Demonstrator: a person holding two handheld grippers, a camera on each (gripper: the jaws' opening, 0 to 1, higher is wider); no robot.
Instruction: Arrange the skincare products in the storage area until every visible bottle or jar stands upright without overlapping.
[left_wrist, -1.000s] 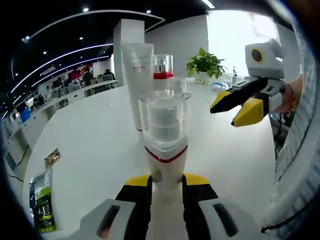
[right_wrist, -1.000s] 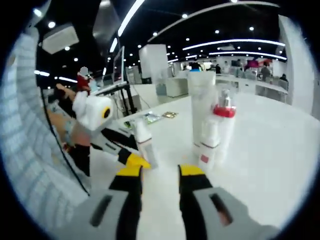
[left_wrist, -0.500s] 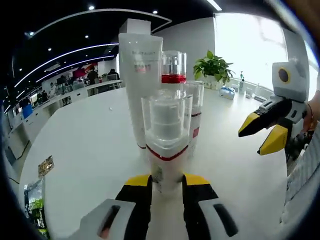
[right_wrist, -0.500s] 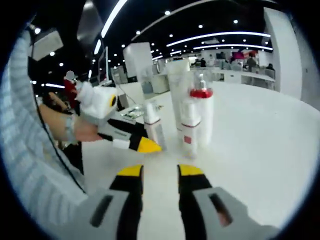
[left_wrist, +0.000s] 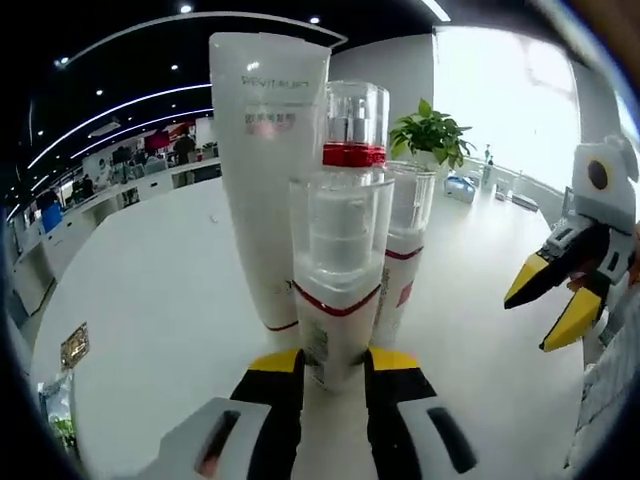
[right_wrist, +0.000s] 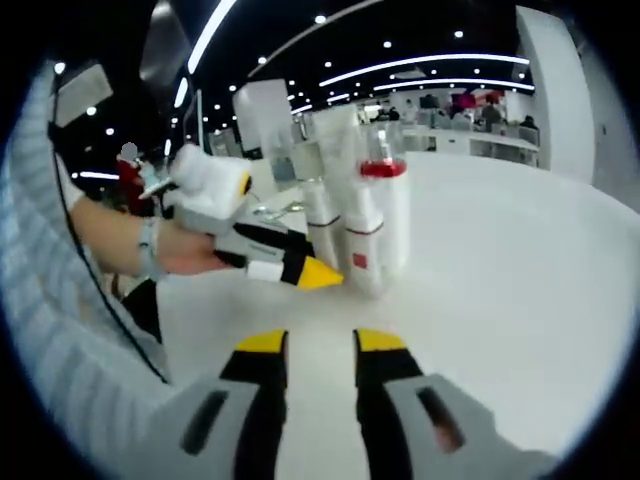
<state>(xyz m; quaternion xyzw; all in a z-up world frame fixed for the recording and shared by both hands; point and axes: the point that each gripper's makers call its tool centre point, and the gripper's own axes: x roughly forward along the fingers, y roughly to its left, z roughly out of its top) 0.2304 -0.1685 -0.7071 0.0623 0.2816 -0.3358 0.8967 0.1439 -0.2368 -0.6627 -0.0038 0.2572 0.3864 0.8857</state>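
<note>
My left gripper (left_wrist: 333, 362) is shut on a small white pump bottle (left_wrist: 336, 270) with a clear cap and a red band, held upright just above the white table (left_wrist: 150, 290). Right behind it stand a tall white tube (left_wrist: 266, 170), a red-collared bottle (left_wrist: 354, 125) and a second red-banded white bottle (left_wrist: 407, 245), close together. My right gripper (left_wrist: 530, 322) hovers off to the right, open and empty. In the right gripper view its jaws (right_wrist: 320, 342) stand apart over bare table, facing the bottle group (right_wrist: 368, 225) and the left gripper (right_wrist: 320, 272).
A potted plant (left_wrist: 428, 135) stands at the table's far side. Two small packets (left_wrist: 72, 346) lie near the table's left edge. A person's hand and forearm (right_wrist: 120, 240) hold the left gripper. Desks and people are far in the background.
The left gripper has carried the pump bottle closer to the standing tube and bottles, which now loom right behind it. The right gripper has stayed open, lower on the right.
</note>
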